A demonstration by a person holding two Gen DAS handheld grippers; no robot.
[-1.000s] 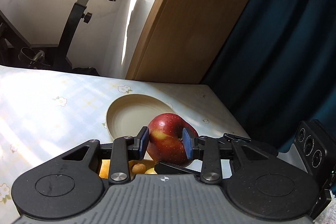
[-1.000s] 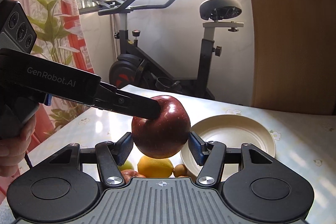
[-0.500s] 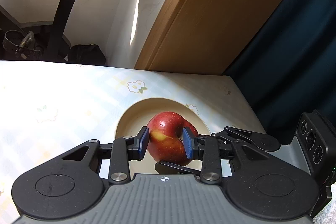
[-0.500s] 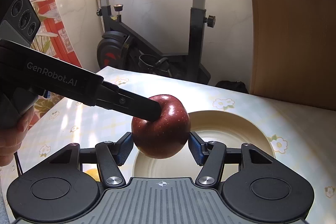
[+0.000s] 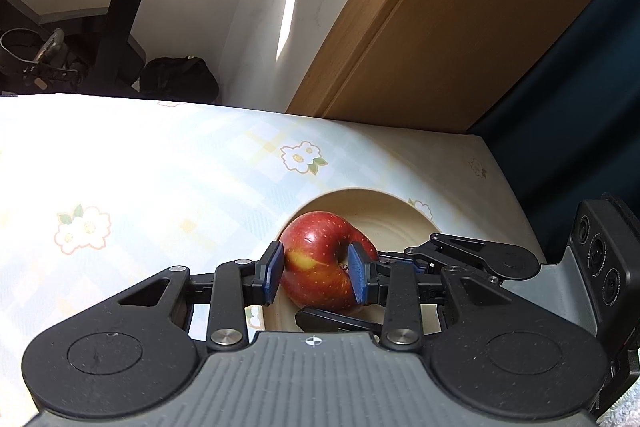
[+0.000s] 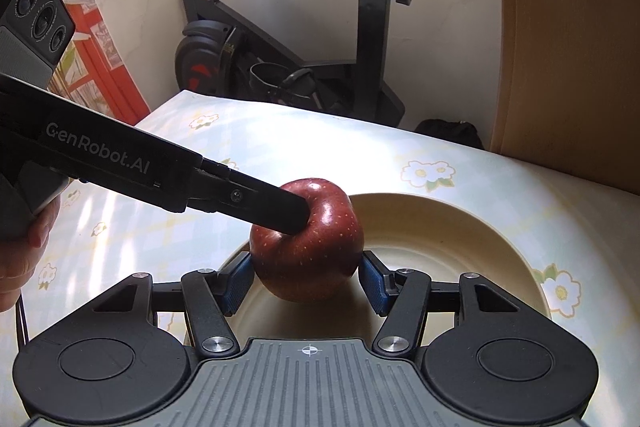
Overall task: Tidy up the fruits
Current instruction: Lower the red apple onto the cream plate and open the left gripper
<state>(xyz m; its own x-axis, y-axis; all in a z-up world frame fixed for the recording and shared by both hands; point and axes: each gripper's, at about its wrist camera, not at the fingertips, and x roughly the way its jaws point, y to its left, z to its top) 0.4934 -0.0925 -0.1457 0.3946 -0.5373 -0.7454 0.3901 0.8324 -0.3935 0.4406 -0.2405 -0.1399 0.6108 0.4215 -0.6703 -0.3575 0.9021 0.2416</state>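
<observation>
A: Sitting over the near part of the round cream-coloured shallow plate (image 6: pixel 460 227) is the glossy red speckled apple (image 6: pixel 308 247); I cannot tell whether it is touching the plate or hanging just above it.

B: Which way is it pointing?

A: In the left wrist view the apple (image 5: pixel 320 263) is showing its stem dimple toward that camera, a little to the right, so its core axis is lying roughly level rather than upright. It is near round, with no real long axis.

B: And the tools?

A: The left gripper (image 5: pixel 316 271) is pinching the apple, its blue pads (image 5: pixel 274 269) pressing in on both sides at a narrow gap. The right gripper (image 6: pixel 307 281) is standing wider, one pad (image 6: pixel 240 281) close against the apple's side and the other showing a thin gap; whether it is really gripping I cannot tell.

B: What is changing from a second ago?

A: Both grippers are carrying the apple forward and down over the plate. The yellow and orange fruits seen below it before are gone from view, and the pale floral tablecloth (image 5: pixel 160 187) is filling more of each picture. The black exercise bike (image 6: pixel 360 67) is sitting higher in view.
</observation>
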